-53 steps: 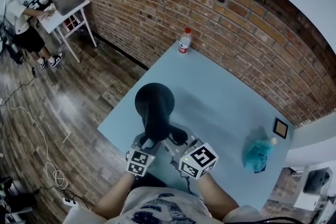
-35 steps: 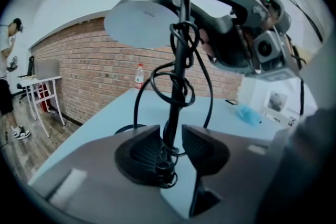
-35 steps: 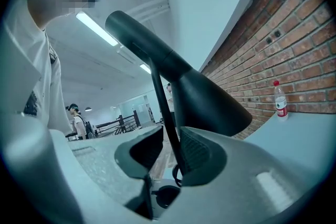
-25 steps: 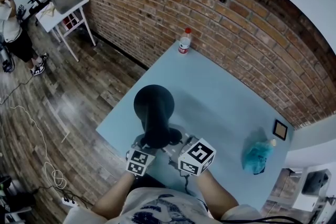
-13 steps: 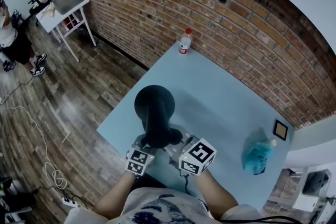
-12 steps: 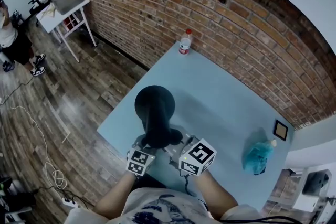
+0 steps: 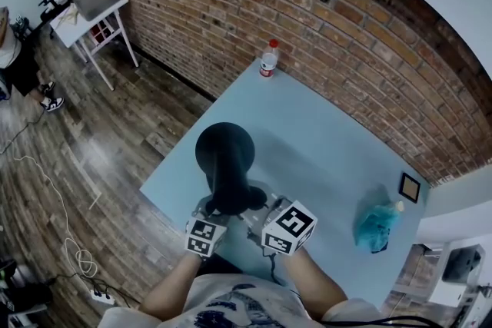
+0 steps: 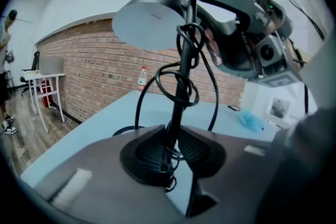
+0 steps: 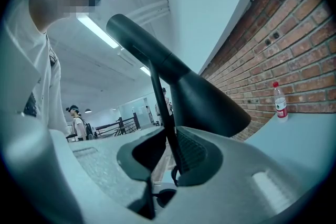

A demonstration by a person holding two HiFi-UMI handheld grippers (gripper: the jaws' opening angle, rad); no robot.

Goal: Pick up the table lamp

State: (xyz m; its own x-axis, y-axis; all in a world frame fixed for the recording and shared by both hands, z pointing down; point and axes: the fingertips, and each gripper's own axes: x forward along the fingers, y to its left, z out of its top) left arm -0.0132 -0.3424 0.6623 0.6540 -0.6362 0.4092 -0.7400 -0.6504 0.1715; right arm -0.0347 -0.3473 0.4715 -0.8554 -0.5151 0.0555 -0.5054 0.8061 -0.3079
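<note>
Pinching the thin black pole of the table lamp (image 7: 224, 154) are both tools: the left gripper (image 8: 176, 150) and the right gripper (image 9: 170, 152) each press their pads on it. The lamp is at the near edge of the blue table (image 7: 330, 134), with its cord (image 8: 181, 78) wound round the pole. A far bottle (image 7: 267, 60) has a red label — too small to read.

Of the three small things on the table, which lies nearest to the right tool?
The crumpled blue bag, right of the right tool; the frame lies beyond it, the bottle stands at the far corner.
</note>
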